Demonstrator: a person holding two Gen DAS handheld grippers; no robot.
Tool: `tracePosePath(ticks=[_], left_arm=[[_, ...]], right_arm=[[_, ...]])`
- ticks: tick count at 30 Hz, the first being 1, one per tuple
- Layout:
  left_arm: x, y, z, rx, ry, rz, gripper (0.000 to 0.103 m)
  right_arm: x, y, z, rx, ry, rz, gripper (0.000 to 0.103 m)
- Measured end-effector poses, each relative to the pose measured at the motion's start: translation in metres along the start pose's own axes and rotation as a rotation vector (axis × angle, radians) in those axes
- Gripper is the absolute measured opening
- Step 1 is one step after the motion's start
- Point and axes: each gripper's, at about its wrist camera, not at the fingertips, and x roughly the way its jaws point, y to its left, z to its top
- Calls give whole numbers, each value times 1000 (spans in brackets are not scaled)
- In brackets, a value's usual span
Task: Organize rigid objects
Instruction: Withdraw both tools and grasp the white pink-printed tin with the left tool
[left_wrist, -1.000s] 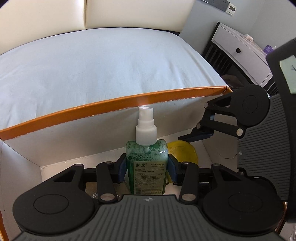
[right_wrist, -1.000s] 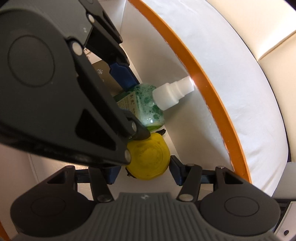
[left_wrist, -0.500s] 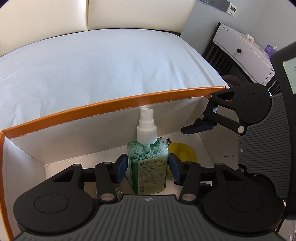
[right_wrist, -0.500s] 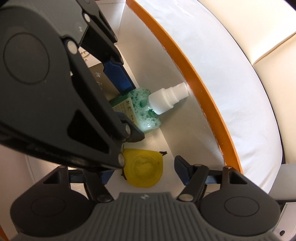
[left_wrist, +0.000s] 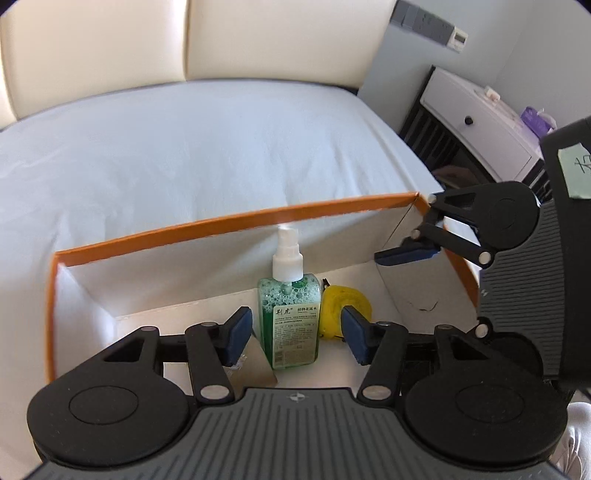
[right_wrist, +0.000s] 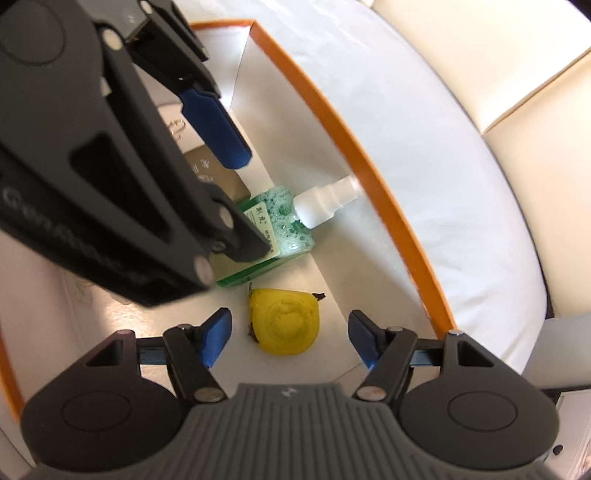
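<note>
Two grippers hang over the open box (left_wrist: 229, 221), each with its jaws spread wide and nothing between them. The left gripper (left_wrist: 295, 334) looks straight at the bottle (left_wrist: 290, 317), which stands upright on the box floor close to the far wall, its white sprayer pointing up. The bottle's long axis is vertical, square to the line of the fingers, and its flat label faces the camera; the blue pads flank it on either side with clear gaps, touching nothing. A tan card or small packet (left_wrist: 258, 363) lies on the floor just beside the bottle's left foot.

The right gripper (right_wrist: 290, 341) comes in from the right side of the box, and the yellow tape measure (right_wrist: 284, 321) lies flat on the floor directly ahead of it, between the spread fingers but below them. The tape measure sits just beside the bottle, on the bottle's right, apart from it by a thin strip of floor.

So each gripper is nearest its own thing. Both things look already placed in the box, and my guess is that the next move is a lift away rather than a new grasp; the bottle, tall and narrow, could tip if a pad brushes it.
</note>
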Motion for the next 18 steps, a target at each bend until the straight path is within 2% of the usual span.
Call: tracePosePath(ticks=[8, 14, 18], left_arm=[[-66, -6, -28, -29, -180, -1, 65], [-104, -11, -61, -50, -244, -16, 64], [-122, -10, -87, -119, -275, -2, 64]], right_arm=[[-63, 16, -19, 209, -134, -75, 69], [-103, 42, -42, 363, -267, -92, 69], [-119, 69, -62, 476, -363, -108, 70]])
